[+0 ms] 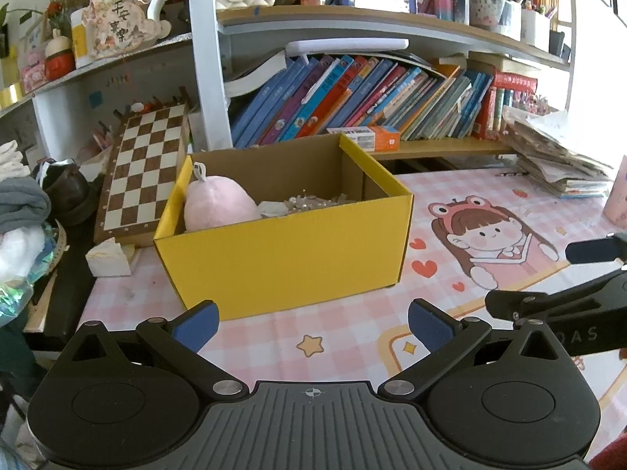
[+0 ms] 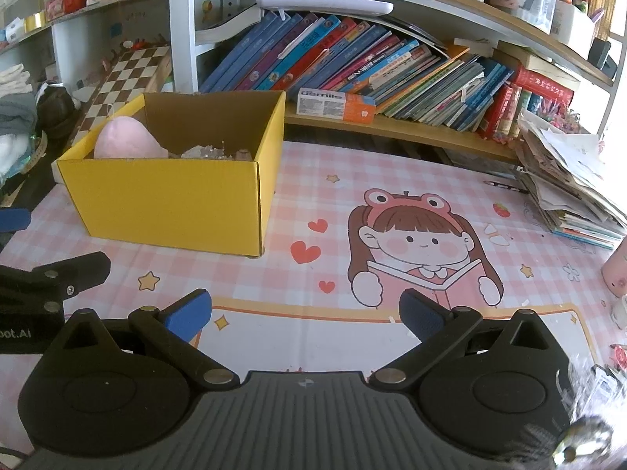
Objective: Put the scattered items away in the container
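A yellow cardboard box [image 1: 290,250] stands open on the pink checked mat; the right wrist view shows the same box [image 2: 172,199] at left. Inside it lie a pink plush toy [image 1: 217,203] [image 2: 125,139] and some pale crumpled, glittery items [image 1: 309,201] [image 2: 203,152]. My left gripper [image 1: 313,323] is open just in front of the box, nothing between its blue pads. My right gripper [image 2: 305,313] is open over the mat to the right of the box, also holding nothing. The right gripper's black arm [image 1: 568,297] shows at the left wrist view's right edge.
A chessboard [image 1: 145,168] leans behind the box at left, with a white wedge-shaped object [image 1: 107,258] beside it. Shelves of books [image 2: 372,62] run along the back. A paper stack [image 2: 568,180] sits at right, near a pink cup [image 2: 617,270]. Clothes pile [image 1: 19,211] at far left.
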